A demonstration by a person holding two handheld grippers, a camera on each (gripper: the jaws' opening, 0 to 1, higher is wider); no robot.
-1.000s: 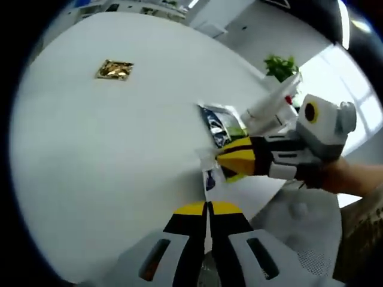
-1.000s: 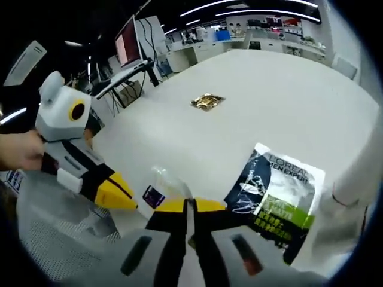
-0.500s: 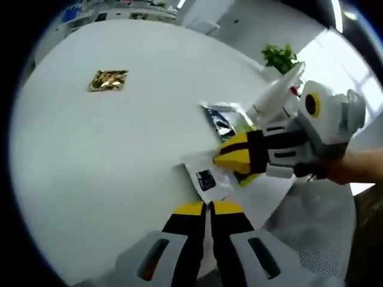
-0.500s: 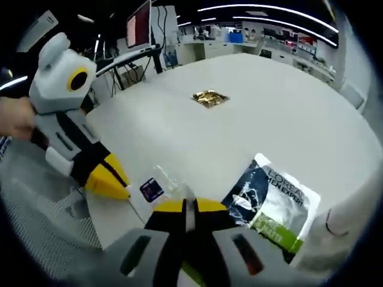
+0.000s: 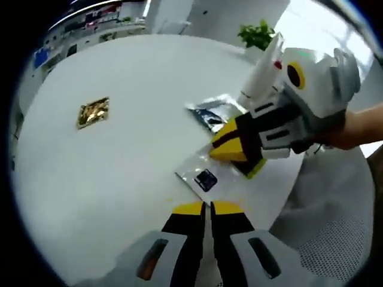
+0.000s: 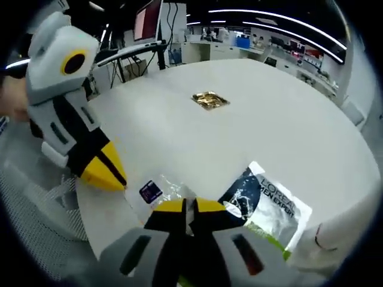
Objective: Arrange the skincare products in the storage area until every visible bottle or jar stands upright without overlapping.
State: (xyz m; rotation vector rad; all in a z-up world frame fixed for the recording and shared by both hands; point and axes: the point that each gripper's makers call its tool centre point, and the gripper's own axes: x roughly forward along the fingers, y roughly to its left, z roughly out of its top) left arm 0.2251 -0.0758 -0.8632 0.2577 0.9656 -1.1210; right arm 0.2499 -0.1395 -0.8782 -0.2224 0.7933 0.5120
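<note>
A clear sachet (image 5: 203,177) with a small blue label (image 6: 150,191) lies on the white round table (image 5: 119,161). My right gripper (image 6: 190,206) is shut on the sachet's near edge; in the left gripper view this gripper (image 5: 226,147) reaches in from the right. My left gripper (image 5: 207,208) is shut with nothing in it, its tips just short of the sachet. From the right gripper view, the left gripper (image 6: 106,174) sits by the sachet's left corner. A dark L'Oreal sachet (image 6: 266,205) lies flat beside it. A white tube (image 5: 262,70) stands behind.
A gold foil packet (image 5: 93,112) lies alone farther out on the table (image 6: 281,125). A mesh chair (image 5: 323,239) stands off the table's edge by the person's hand. A green plant (image 5: 257,34) is behind the tube. Desks and monitors (image 6: 146,24) fill the background.
The clear sachet has come down from a raised, crumpled pose to lie flat on the table, still in my right gripper. Both cameras have swung, and the left gripper stands closer to the sachet.
</note>
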